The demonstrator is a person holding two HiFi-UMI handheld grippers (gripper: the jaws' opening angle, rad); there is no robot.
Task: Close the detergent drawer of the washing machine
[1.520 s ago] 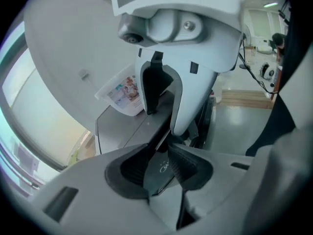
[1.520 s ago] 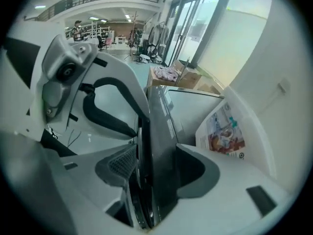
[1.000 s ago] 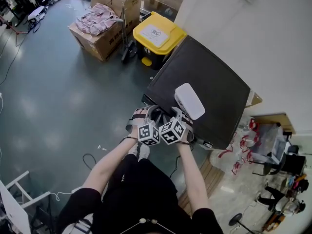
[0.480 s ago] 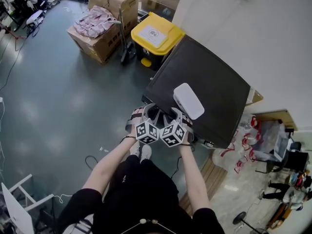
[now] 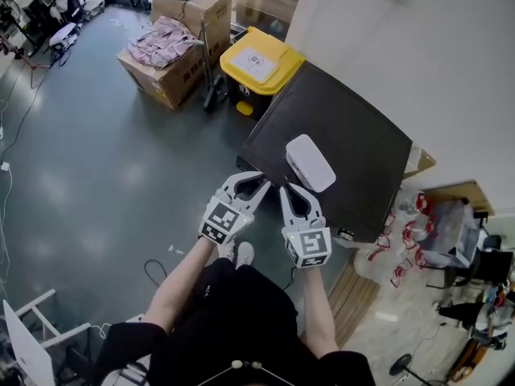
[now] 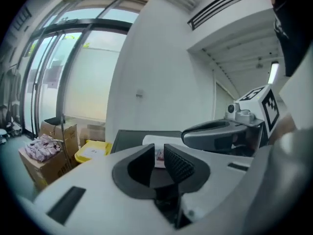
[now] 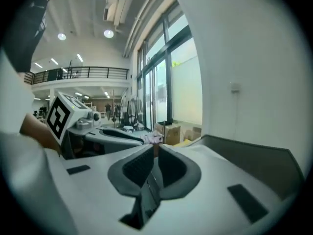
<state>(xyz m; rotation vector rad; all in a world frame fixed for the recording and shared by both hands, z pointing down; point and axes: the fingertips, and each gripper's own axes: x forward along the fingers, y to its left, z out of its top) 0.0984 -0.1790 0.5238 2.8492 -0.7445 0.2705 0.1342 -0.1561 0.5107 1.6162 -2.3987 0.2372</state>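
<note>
Seen from the person's head, two bare forearms reach forward, each hand holding a white gripper with a black-and-white marker cube. Both grippers point at the near edge of a washing machine (image 5: 346, 135), which has a dark top and stands against a white wall (image 5: 418, 47). The left gripper (image 5: 259, 180) and the right gripper (image 5: 290, 190) hang side by side just short of that edge, close together but apart, touching nothing.

The detergent drawer sits on the machine's front face, which is hidden below the top edge from this steep angle, so its position cannot be made out. A flat white box (image 5: 310, 163) lies on the machine's top, near the front edge and just beyond the grippers.

The left gripper's jaws have just been closing. Its own view shows them a narrow gap apart with nothing between the ribbed pads. The right gripper's jaws have also just been closing. They stand almost together, with only a thin slit left, and are empty too.

To the left of the machine stands a bin with a yellow lid (image 5: 261, 59). Beyond it, an open cardboard box (image 5: 173, 79) holds pink clothing (image 5: 161, 34) on a grey floor (image 5: 96, 183).
</note>
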